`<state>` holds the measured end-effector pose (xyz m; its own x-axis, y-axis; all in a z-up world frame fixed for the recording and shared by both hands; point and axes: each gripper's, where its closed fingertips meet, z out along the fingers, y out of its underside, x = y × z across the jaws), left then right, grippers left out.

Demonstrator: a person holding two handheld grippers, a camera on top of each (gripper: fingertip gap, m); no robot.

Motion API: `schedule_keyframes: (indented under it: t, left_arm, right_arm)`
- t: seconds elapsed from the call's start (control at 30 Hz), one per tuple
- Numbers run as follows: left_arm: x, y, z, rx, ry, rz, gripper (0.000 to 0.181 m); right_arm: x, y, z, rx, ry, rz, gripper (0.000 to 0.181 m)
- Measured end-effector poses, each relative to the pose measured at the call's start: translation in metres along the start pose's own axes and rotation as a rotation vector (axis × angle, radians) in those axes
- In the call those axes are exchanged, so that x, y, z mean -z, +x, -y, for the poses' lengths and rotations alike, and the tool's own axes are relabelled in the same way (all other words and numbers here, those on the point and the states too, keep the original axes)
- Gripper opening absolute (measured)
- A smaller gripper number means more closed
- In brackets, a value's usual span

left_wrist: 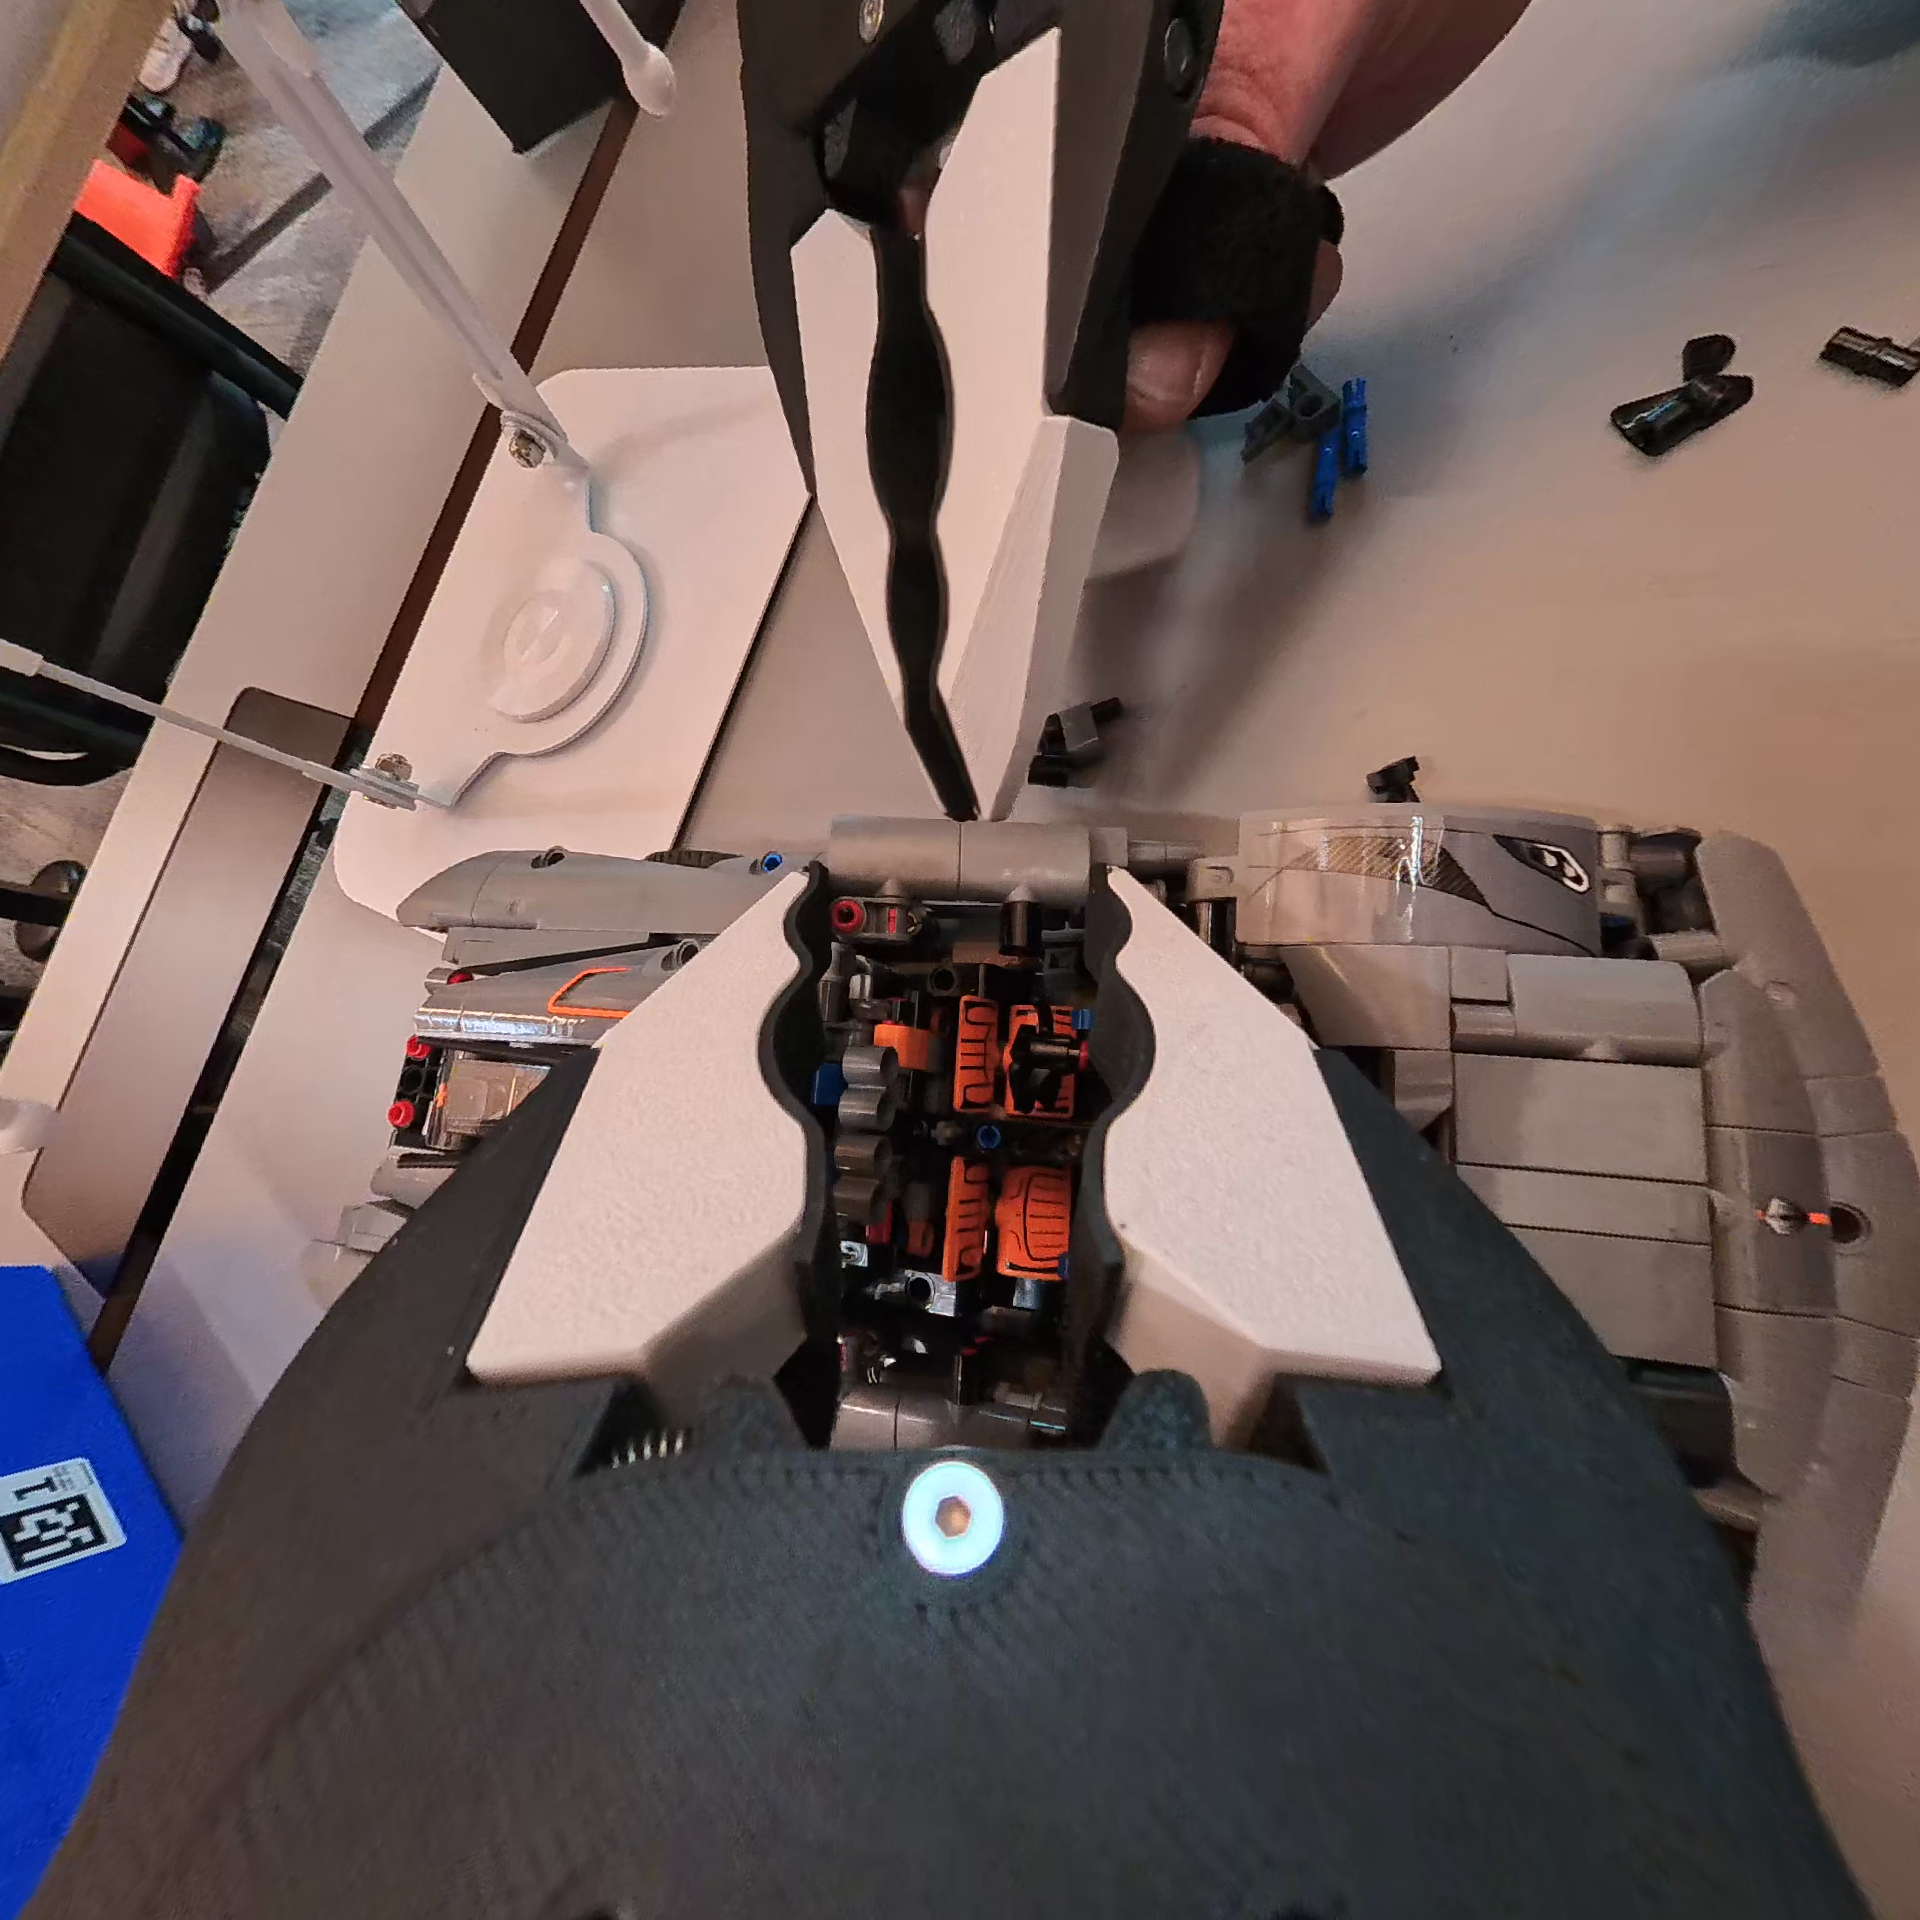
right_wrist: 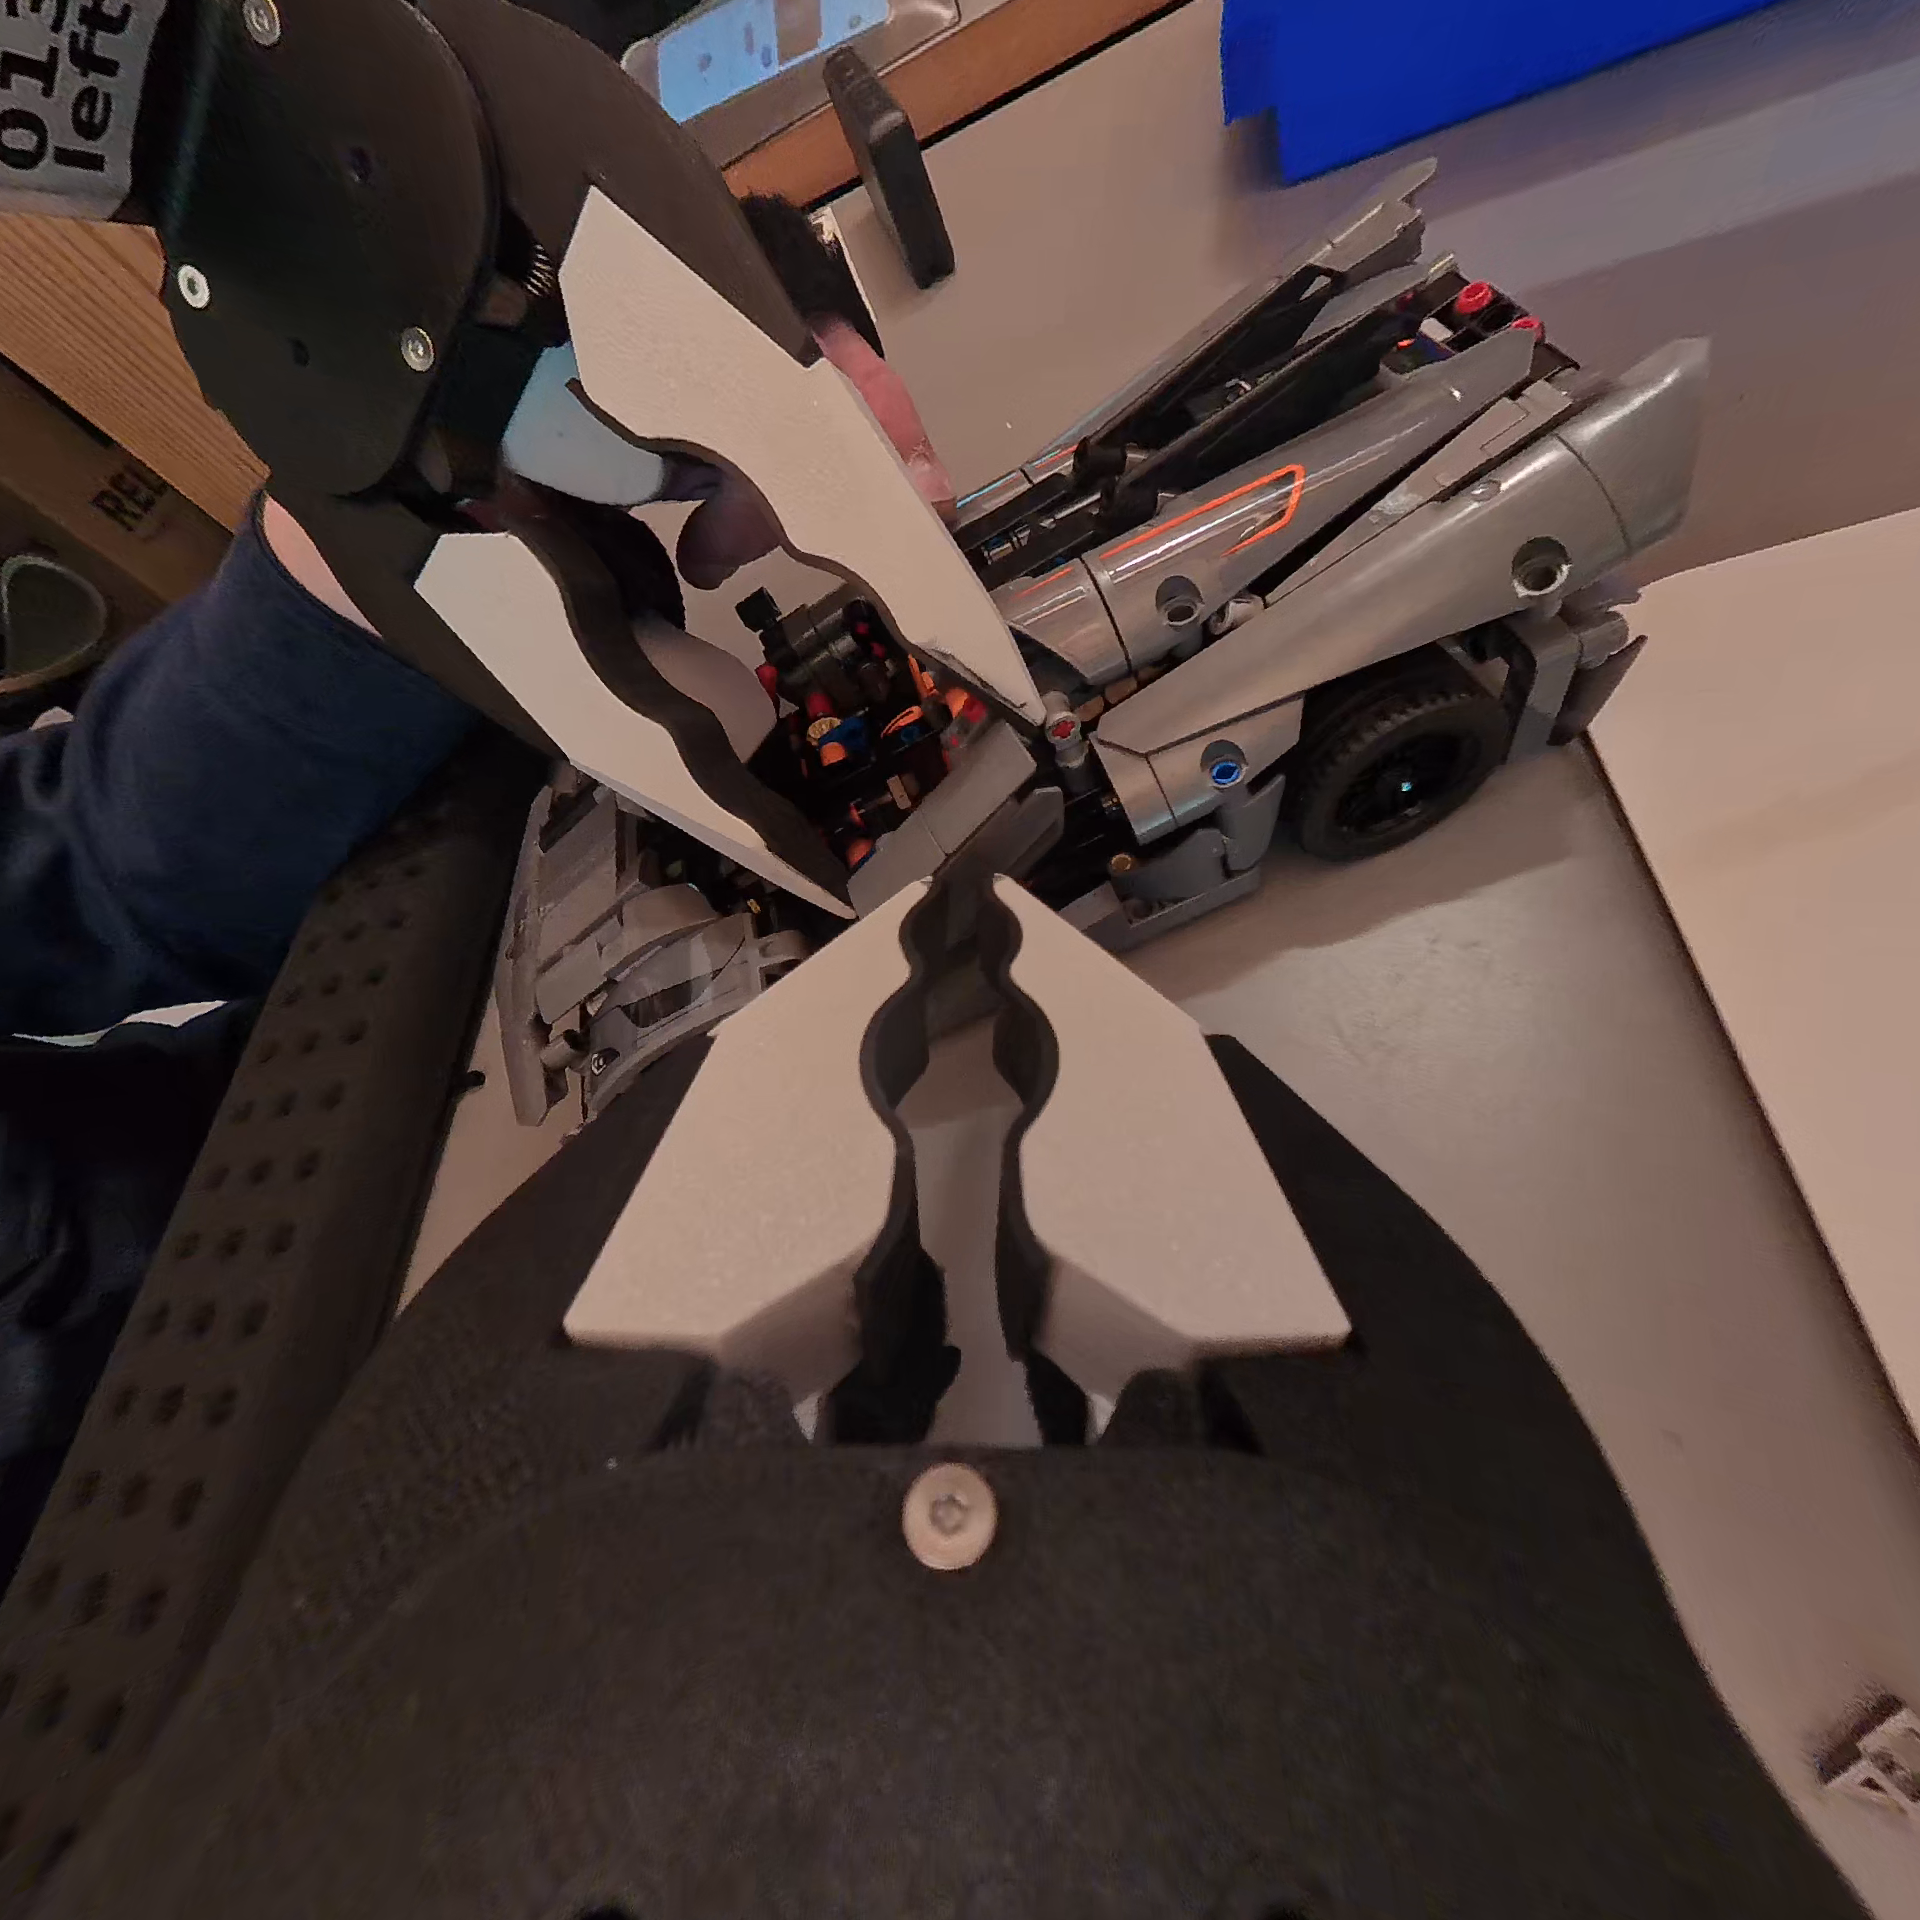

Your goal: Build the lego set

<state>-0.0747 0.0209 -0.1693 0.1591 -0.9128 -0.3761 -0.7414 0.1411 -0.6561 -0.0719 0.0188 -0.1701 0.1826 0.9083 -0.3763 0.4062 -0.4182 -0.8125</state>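
Straddling the open cockpit of the grey lego car (left_wrist: 1558, 1091), your left gripper (left_wrist: 956, 914) stands spread, grasping nothing; orange seats (left_wrist: 1013, 1060) lie directly between its fingers.
Item, just ahead: your right gripper (right_wrist: 961, 883), tips pinched together against the grey panel (left_wrist: 961, 852) at the cockpit edge; whether it grips or only presses, I cannot tell.
Item, beyond: loose blue pins (left_wrist: 1340, 447) and black pieces (left_wrist: 1678, 400) on the surface (left_wrist: 1558, 644).
Risk: pushing off-centre may pop the panel loose or slide the car; left fingers may snag interior parts.
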Motion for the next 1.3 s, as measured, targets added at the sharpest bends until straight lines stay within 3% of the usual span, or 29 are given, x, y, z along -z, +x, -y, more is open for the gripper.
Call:
schedule_keyframes:
  t: [1.3]
  left_arm:
    - [-0.0009, 0.0037, -0.0011, -0.048, -0.071, 0.032, 0.05]
  right_arm:
    - [-0.0008, -0.0052, 0.0035, -0.011, 0.013, 0.033, 0.0]
